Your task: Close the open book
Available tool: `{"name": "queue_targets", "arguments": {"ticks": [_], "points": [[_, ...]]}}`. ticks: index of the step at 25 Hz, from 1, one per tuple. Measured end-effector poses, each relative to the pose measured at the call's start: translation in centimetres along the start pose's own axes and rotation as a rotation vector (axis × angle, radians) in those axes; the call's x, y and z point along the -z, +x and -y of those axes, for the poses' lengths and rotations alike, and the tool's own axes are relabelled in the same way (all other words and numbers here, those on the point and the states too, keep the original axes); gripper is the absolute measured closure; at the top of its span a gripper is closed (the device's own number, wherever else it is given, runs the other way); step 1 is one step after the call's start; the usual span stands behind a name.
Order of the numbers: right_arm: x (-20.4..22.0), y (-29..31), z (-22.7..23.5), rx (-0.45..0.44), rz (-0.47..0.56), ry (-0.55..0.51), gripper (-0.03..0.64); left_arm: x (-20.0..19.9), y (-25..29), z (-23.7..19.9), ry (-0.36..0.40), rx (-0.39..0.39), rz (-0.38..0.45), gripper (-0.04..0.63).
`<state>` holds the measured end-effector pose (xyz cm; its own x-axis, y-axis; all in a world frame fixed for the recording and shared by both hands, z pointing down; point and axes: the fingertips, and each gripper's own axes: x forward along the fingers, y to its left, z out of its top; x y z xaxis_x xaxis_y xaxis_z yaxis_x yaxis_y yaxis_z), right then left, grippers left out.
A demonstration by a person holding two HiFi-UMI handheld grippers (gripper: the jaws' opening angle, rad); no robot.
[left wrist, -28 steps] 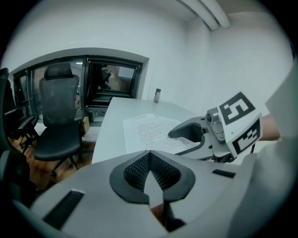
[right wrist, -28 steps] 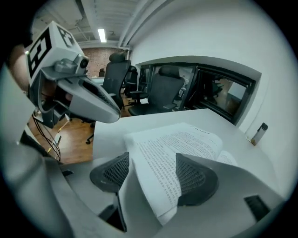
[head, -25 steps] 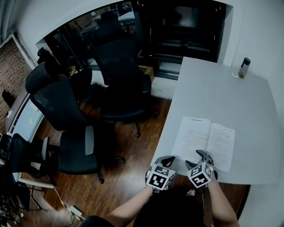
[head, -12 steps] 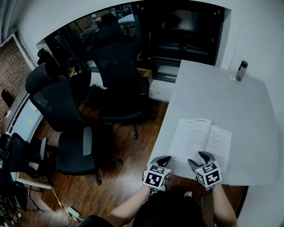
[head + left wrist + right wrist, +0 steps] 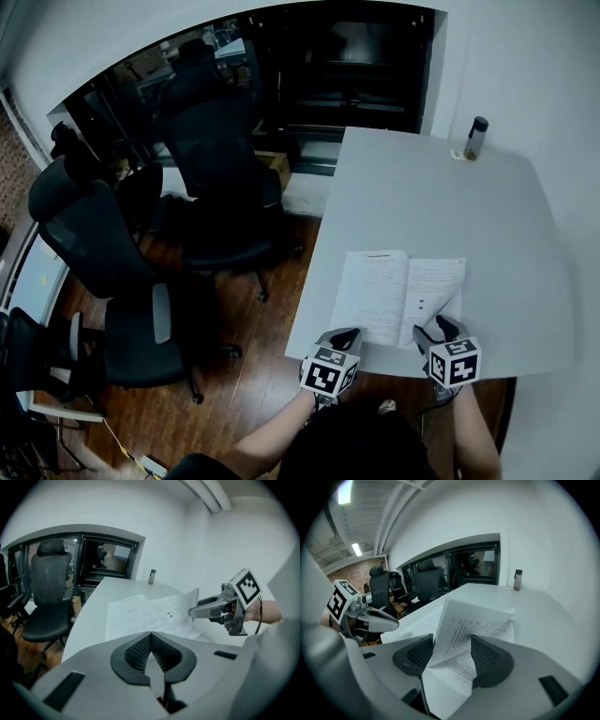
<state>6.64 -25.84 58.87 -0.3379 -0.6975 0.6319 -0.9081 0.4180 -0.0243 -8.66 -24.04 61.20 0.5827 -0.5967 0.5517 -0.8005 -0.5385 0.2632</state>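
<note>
Right gripper view shows a single printed leaf (image 5: 476, 616) of the open book (image 5: 403, 298) standing curled up between the jaws of the right tongs (image 5: 452, 651). The jaws have just been closing, yet they stand spread, and they do not look to press the paper from both sides. In the head view the book lies flat and face-up on the pale tabletop (image 5: 412, 187), close to its near edge, with the right tongs at the near corner of the right-hand page. The left tongs (image 5: 345, 336) are pressed together with nothing between them, just beside the book's near left corner; I cannot tell whether they touch it.

The main risk, as I judge it, is that only one thin sheet has been lifted, not the whole right half. Swinging it over would turn a page and leave the book open. If the jaws clamp where the paper is already bent, they could crease it, and a quick pull could tear it at the spine. With a loose hold the leaf may slip out and fall back. Nothing pins the book, so a sideways drag could slide it toward the near edge.
</note>
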Motion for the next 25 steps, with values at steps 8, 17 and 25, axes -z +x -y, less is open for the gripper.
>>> {"name": "queue_targets", "arguments": {"ticks": [8, 17, 25], "points": [[2.7, -3.4, 3.8, 0.066, 0.029, 0.194, 0.36, -1.3, 2.0, 3.3, 0.058, 0.079, 0.003, 0.591], [-0.2, -5.5, 5.5, 0.152, 0.077, 0.051, 0.362, -3.3, 2.5, 3.3, 0.07, 0.063, 0.029, 0.591], [-2.6, -1.0, -3.1, -0.048, 0.072, -0.138, 0.541, -2.7, -0.5, 0.1, 0.037, -0.029, 0.039, 0.591]]}}
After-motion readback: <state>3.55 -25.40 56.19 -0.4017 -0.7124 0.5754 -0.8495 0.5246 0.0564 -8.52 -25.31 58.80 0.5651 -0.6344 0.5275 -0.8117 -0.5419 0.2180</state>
